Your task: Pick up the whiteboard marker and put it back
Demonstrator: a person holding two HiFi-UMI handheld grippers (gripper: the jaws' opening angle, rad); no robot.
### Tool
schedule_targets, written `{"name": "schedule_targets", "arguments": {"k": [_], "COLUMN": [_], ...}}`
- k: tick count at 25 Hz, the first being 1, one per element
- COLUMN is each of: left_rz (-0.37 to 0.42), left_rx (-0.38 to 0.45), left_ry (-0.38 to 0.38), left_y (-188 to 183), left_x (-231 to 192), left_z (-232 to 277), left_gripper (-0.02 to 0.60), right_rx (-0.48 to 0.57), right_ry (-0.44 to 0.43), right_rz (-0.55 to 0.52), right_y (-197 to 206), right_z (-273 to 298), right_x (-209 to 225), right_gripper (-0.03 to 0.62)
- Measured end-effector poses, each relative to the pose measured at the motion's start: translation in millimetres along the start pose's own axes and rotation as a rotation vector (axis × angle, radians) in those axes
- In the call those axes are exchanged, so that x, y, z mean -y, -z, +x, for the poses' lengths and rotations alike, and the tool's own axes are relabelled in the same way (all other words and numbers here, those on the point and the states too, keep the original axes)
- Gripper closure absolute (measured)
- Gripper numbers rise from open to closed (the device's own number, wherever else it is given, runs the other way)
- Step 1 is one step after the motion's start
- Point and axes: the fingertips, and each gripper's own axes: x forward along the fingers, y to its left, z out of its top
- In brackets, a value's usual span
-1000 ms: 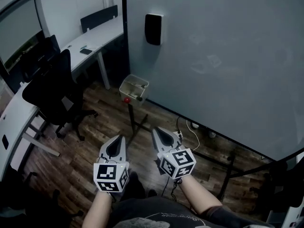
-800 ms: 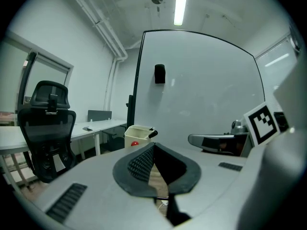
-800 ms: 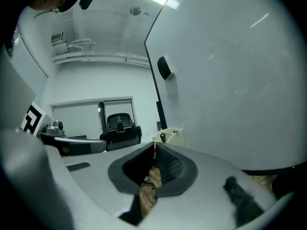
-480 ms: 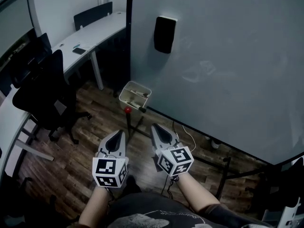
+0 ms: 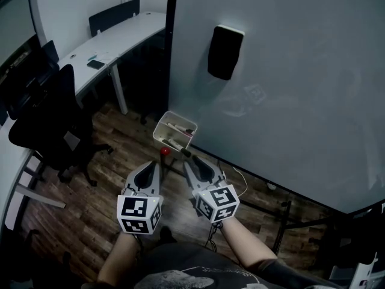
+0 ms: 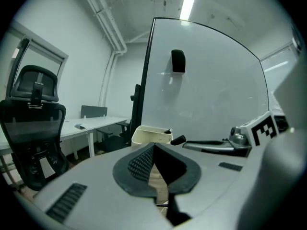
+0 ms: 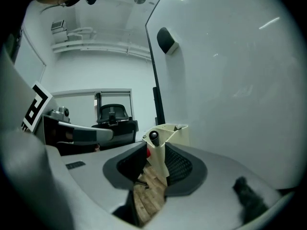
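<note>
A cream tray point(image 5: 161, 128) hangs at the whiteboard's point(image 5: 289, 101) lower left edge with a few markers lying in it. One whiteboard marker point(image 5: 184, 152) pokes its black end out of the tray's near corner. My right gripper point(image 5: 187, 161) points at that end. Its jaws have just been opening and stand apart. In the right gripper view the marker point(image 7: 153, 137) sits at the top of the gap, right at the right gripper point(image 7: 154, 145) fingertips, with no pad pressing on it. My left gripper point(image 5: 153, 167) is beside it, shut and empty.
A black eraser point(image 5: 225, 52) sticks to the board above the tray. A red knob point(image 5: 163, 152) sits under the tray on its stand. A black office chair point(image 5: 48, 119) and a white desk point(image 5: 120, 38) stand at the left. A cable point(image 5: 240, 179) runs over the wooden floor.
Both grippers have come forward, so the tray now lies just beyond their tips. The right jaws, shut in both earlier frames, now stand apart. The left jaws remain shut.
</note>
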Motion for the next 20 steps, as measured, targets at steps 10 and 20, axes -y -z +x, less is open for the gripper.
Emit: {"name": "schedule_targets", "arguments": {"k": [10,20], "left_rz": [0.003,-0.001], "left_rx": [-0.015,-0.017], "left_ry": [0.014,0.018], "left_y": [-0.1,-1.7], "left_x": [-12.9,-19.7], "left_z": [11.7,13.1], "left_gripper": [0.568,0.568], "right_rx": [0.039,0.043], "right_ry": [0.052,0.083], "right_rz": [-0.055,-0.076], "right_y": [-4.7,-7.2], "right_z": [19.5,29.2], "right_x": [-0.6,2.5], "right_gripper": [0.474,0.479]}}
